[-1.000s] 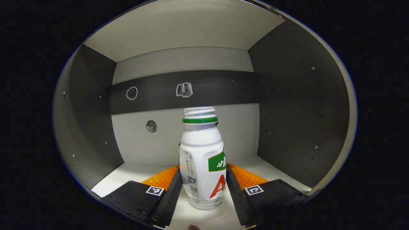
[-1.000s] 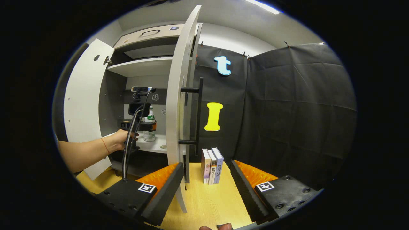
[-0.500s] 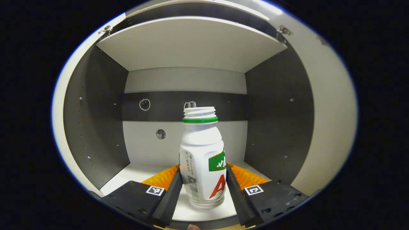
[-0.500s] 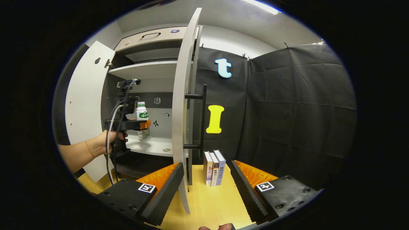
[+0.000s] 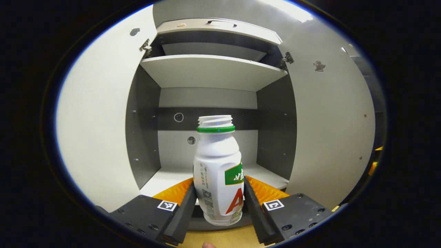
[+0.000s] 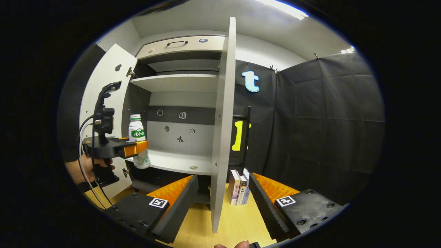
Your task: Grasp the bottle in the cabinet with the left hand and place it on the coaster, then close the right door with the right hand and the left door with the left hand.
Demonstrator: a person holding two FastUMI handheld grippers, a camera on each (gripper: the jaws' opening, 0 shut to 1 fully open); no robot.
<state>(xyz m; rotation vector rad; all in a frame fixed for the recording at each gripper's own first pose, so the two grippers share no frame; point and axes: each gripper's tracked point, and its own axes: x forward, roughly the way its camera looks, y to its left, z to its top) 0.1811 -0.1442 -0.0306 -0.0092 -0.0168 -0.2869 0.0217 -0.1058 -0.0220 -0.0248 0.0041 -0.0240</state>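
Between the left gripper's [image 5: 219,201] two fingers stands a white plastic bottle [image 5: 218,172], upright, uncapped, with a green ring under its threaded neck and a green-and-red label on its body; both fingers press against its lower sides, so this claw is clamped on it. Behind the bottle in the left gripper view is the open cabinet [image 5: 210,72]: a pale shelf across the upper part, a lower shelf [image 5: 165,177] beyond the fingers, dark side walls, and a dark band across the back panel with small stickers on it. Both doors stand swung wide, the left door [image 5: 100,131] on one side and the right door [image 5: 334,131] on the other. A strip of wooden tabletop [image 5: 224,239] shows just below the bottle's base.

From the right gripper view, the left gripper [image 6: 136,148] is seen farther off at the left, held by a person's hand [image 6: 81,167], with the bottle [image 6: 138,144] carried in front of the lower shelf's near edge, not resting on it. The right gripper's [image 6: 222,203] fingers are spread apart with nothing between them; the right door [image 6: 222,127] is seen edge-on straight ahead. Three books [image 6: 240,186] stand upright on the wooden table [image 6: 237,224] just beyond that door's lower edge
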